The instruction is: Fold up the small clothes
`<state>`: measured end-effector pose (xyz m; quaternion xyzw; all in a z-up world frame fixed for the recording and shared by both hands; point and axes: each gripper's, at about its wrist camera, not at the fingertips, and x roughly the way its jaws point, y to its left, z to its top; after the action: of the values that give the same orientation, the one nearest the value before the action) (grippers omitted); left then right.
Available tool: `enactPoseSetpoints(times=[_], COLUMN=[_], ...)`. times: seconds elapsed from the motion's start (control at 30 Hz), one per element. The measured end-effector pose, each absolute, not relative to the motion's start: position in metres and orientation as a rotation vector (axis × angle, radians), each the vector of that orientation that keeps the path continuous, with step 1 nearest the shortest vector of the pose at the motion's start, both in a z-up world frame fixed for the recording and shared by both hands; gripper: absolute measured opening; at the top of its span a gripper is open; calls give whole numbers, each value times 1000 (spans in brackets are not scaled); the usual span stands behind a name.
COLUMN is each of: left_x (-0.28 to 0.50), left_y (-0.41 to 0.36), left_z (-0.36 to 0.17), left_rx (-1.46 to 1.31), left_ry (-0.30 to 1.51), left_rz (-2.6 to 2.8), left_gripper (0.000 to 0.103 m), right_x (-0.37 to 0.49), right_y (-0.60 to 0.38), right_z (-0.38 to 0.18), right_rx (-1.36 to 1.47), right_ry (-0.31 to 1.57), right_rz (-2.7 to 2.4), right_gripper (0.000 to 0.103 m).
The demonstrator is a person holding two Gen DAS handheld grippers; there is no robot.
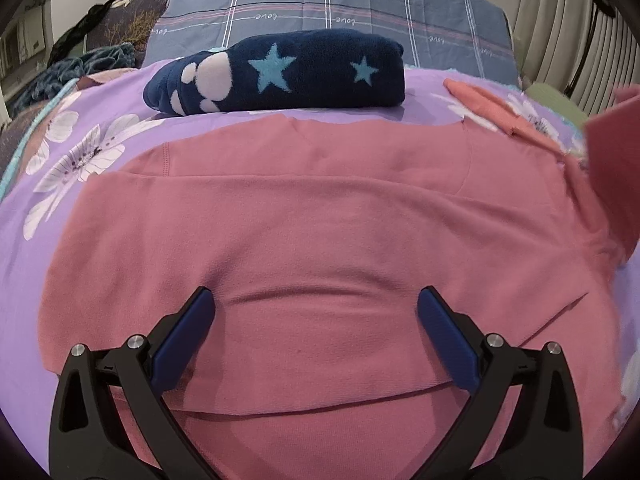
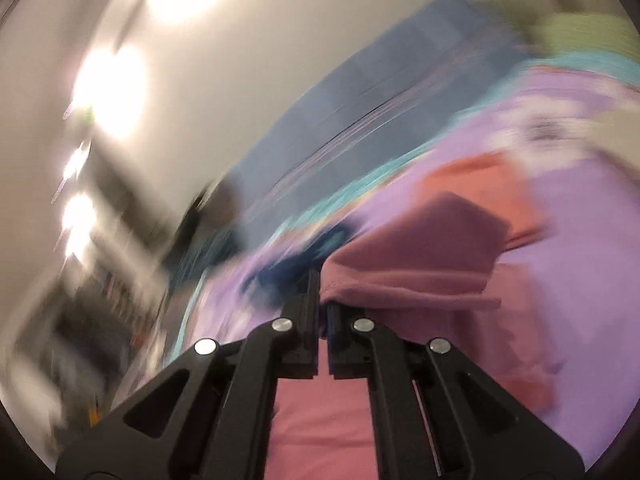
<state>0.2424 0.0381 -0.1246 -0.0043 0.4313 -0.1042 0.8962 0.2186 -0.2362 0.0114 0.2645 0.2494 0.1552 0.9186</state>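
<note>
On the purple floral bedspread [image 1: 120, 92] the pink garment [image 1: 320, 216] lay spread flat, filling the near half of the left wrist view; a folded navy star-print piece [image 1: 288, 72] sat beyond it, just past its far edge. Left gripper [image 1: 316, 300] hovered over the near part of the garment, jaws wide, nothing between them. Right gripper [image 2: 322, 280] had its jaws closed on a bunched edge of the same pink cloth, which draped away to the right of the fingers. That view was badly blurred. Judged: thin knit, light, limp, no stiffness; will sag and crease wherever unsupported. Best taken at hems or corners, pinching the layers together, the opposite edge pinned or lifted alike.
</note>
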Motion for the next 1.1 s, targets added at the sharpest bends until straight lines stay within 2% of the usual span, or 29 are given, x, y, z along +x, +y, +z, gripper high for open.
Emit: enactPoseSetpoints(times=[0.1, 0.13, 0.23, 0.3, 0.43, 0.5, 0.7, 0.73, 0.77, 0.8, 0.83, 0.97, 1.1], left_x=[242, 242, 242, 243, 241, 239, 238, 237, 236, 235, 235, 235, 235], left_y=[49, 53, 59, 58, 60, 66, 75, 78, 81, 85, 90, 105, 92], left_z=[-123, -122, -122, -122, -120, -118, -117, -116, -115, -113, -112, -108, -113], left_rx=[-82, -116, -172, -173, -186, -232, -310, -327, -352, -384, -426, -609, -613], left_ry=[880, 874, 867, 867, 855, 840, 830, 829, 829, 830, 828, 830, 875], left_rz=[-255, -272, -300, -304, -308, -314, -336, -344, -357, -376, -404, -562, -629], left_gripper=[102, 102, 102, 102, 100, 96, 96, 95, 94, 92, 91, 88, 88], right_x=[235, 238, 241, 236, 230, 228, 270, 284, 290, 296, 297, 270, 244], right_y=[-161, -139, -121, -129, -137, -134, -141, -142, -141, -139, -132, -95, -86], right_z=[-23, -46, -96, -105, -93, -92, -97, -99, -100, -101, -99, -86, -91], right_rx=[358, 286, 195, 246, 278, 267, 377, 431, 457, 480, 490, 376, 257], right_ry=[675, 754, 921, 929, 891, 881, 934, 958, 969, 979, 983, 964, 988], right_rz=[424, 427, 400, 413, 436, 440, 388, 380, 375, 379, 418, 663, 662], right_gripper=[4, 7, 9, 11, 31, 32, 32, 30, 23, 10, 9, 10, 18])
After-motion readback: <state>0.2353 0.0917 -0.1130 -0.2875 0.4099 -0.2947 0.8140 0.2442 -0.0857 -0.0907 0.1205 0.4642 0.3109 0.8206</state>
